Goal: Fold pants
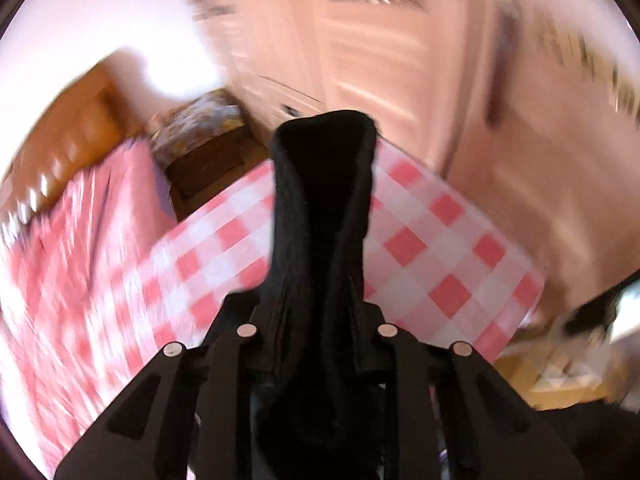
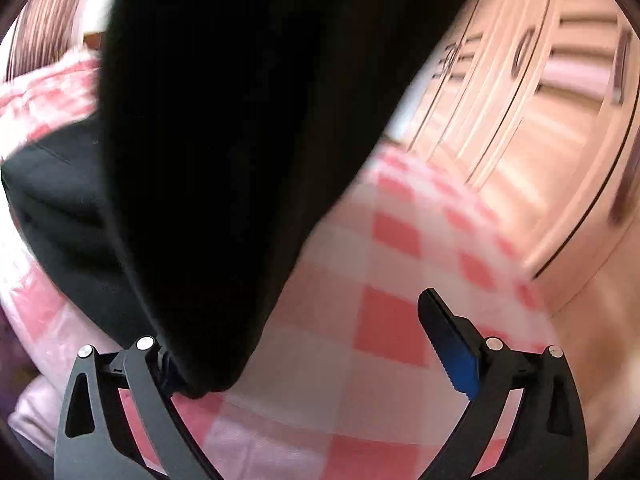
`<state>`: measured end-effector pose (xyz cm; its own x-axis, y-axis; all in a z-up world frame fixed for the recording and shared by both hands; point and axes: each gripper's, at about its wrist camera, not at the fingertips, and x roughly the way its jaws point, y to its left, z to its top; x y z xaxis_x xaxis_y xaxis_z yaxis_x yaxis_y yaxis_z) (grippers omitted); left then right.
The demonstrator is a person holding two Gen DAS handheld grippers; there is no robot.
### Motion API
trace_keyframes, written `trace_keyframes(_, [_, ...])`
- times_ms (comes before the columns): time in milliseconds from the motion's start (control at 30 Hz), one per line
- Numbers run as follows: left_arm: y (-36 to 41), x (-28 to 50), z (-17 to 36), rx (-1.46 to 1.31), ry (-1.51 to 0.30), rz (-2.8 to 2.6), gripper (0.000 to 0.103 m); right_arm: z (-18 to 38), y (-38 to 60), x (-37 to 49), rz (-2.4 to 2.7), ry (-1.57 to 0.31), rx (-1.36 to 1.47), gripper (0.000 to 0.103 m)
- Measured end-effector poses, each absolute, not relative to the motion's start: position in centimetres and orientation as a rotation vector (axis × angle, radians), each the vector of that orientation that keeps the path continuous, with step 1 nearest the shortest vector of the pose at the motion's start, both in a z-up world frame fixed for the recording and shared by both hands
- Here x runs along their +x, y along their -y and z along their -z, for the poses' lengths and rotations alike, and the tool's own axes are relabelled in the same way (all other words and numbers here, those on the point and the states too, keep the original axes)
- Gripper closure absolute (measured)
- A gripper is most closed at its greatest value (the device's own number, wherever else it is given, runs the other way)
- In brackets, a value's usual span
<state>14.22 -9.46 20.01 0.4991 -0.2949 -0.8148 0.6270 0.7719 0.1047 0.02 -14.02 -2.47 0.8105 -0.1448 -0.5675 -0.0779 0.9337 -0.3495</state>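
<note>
On my left wrist view, the left gripper (image 1: 320, 320) has its jaws drawn close together on a bunched fold of the black pants (image 1: 324, 208), which rises between the fingers and stands above them like a dark tube. Behind it I see the red-and-white checked cloth (image 1: 432, 248) covering the surface, its far edge and right corner running against the pale wardrobe doors (image 1: 360, 40). Only this view gives me the wooden headboard (image 1: 80, 120) at the far left and a small dark nightstand (image 1: 208, 160) beyond the cloth's far edge.

On my right wrist view, the right gripper (image 2: 316, 356) stands wide apart, clamping nothing. The pants (image 2: 224, 120) hang down in front of the lens; the lowest fold drapes against the left finger, while the right finger's blue pad (image 2: 460, 364) is bare and clear of fabric. Only here do I see more of the garment lying on the checked cloth (image 2: 384, 320) toward its left edge.

Both views are motion-blurred, and I can read no labels or writing.
</note>
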Motion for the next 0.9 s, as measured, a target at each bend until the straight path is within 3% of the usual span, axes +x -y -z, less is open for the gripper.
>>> trace_keyframes(167, [-9.4,13.4,-18.0,0.043,-0.856,0.503,0.082,1.0,10.4,-0.7,0.126,-0.487,-0.556,0.007])
trace_keyframes(367, [-26.9,12.3,-4.2,-0.496,-0.894,0.453,0.082,1.9,8.2,-0.2,0.13,-0.475,-0.66,0.005])
trace_keyframes(500, [-29.1,11.8,4.3,-0.725,-0.896,0.52,0.08,3.0,10.3,0.9,0.107,-0.549,-0.604,0.005])
trace_keyframes(567, [-29.6,11.6,4.4,-0.8,-0.84,0.579,0.08,2.8,10.3,1.5,0.097,-0.567,-0.562,0.005])
trace_keyframes(800, [-27.7,11.4,0.1,-0.68,-0.744,0.65,0.08,3.3,12.3,1.5,0.071,-0.611,-0.336,0.005])
trace_keyframes(900, [-27.3,12.6,2.3,-0.702,-0.805,0.635,0.08,3.8,12.2,1.2,0.053,-0.626,-0.307,0.005])
